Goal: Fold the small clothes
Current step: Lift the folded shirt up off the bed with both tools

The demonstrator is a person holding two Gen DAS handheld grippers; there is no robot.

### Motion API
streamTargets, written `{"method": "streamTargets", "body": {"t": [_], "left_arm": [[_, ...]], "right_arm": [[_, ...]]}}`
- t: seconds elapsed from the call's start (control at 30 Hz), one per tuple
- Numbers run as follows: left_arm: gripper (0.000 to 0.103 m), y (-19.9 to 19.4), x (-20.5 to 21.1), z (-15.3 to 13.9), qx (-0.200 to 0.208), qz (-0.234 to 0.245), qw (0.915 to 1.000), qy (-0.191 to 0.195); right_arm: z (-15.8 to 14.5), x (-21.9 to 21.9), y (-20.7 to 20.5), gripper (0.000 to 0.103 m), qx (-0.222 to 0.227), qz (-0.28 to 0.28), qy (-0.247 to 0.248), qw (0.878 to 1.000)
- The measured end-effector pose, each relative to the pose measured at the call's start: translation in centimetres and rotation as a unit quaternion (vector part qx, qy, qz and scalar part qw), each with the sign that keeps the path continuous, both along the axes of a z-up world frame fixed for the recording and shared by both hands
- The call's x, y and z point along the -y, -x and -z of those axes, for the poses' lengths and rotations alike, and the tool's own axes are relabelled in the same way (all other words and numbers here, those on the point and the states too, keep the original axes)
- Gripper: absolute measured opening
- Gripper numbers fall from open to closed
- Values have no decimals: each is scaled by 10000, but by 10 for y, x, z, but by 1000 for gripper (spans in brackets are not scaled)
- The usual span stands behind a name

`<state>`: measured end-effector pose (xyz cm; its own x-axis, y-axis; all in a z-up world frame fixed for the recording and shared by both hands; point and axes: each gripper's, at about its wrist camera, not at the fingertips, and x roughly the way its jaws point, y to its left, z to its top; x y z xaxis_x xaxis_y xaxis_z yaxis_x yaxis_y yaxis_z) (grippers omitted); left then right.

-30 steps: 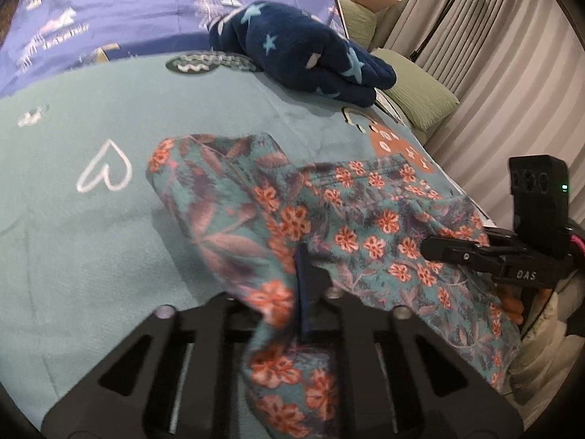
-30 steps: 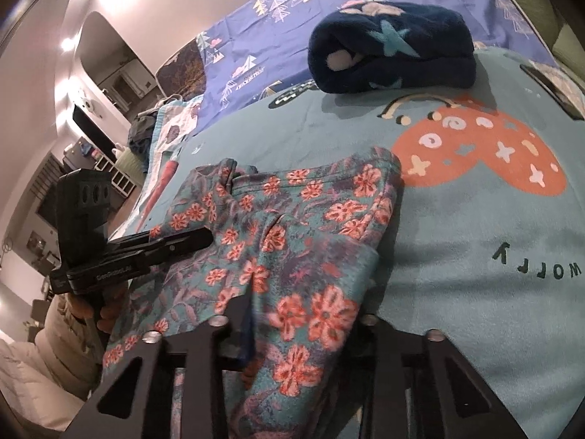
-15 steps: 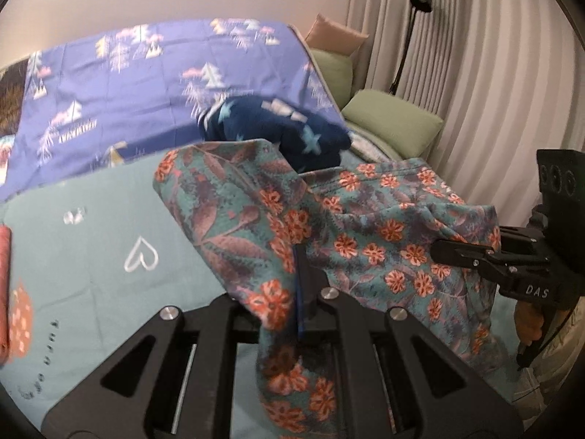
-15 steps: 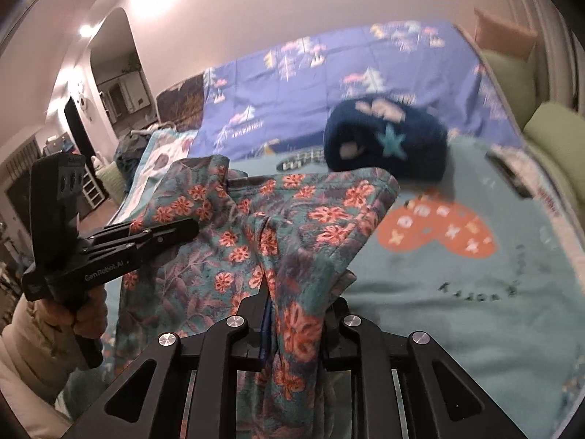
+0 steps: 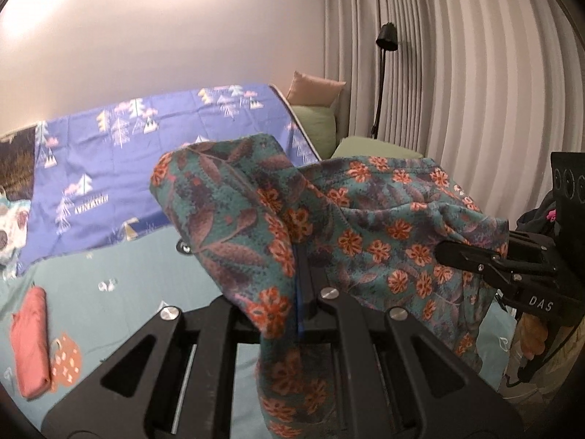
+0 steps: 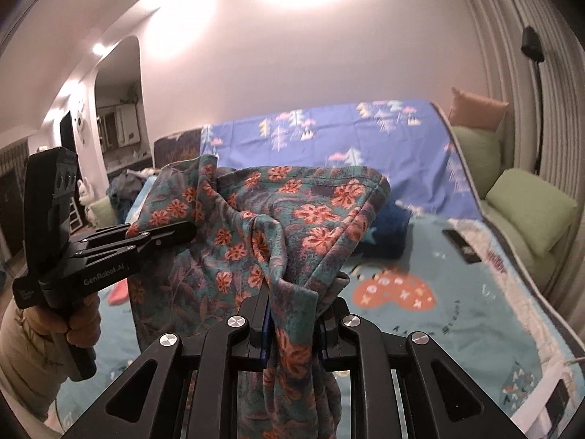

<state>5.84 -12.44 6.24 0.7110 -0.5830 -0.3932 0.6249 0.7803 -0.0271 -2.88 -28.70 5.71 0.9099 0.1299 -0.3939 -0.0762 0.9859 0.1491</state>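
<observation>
the floral garment (image 5: pixel 365 226), soft fleecy teal cloth with orange flowers, hangs bunched in the air above the bed (image 6: pixel 457 314), spanning both grippers. the left gripper (image 5: pixel 298 292) is clamped on one edge, the right gripper (image 6: pixel 289 314) on another. only the left view shows a folded coral cloth (image 5: pixel 31 340); only the right shows a navy plush bundle (image 6: pixel 387 230).

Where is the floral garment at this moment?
The floral garment hangs in the air above the teal blanket, stretched between the left gripper and the right gripper, in front of the blue bedsheet.
</observation>
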Motion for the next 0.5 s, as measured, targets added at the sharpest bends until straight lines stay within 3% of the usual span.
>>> {"method": "streamTargets", "body": {"t": [0.5], "left_arm": [[10,10,30,-63,807,139,9964,-230]], "right_arm": [[-51,21,9,18,634,507,21,9967]]}}
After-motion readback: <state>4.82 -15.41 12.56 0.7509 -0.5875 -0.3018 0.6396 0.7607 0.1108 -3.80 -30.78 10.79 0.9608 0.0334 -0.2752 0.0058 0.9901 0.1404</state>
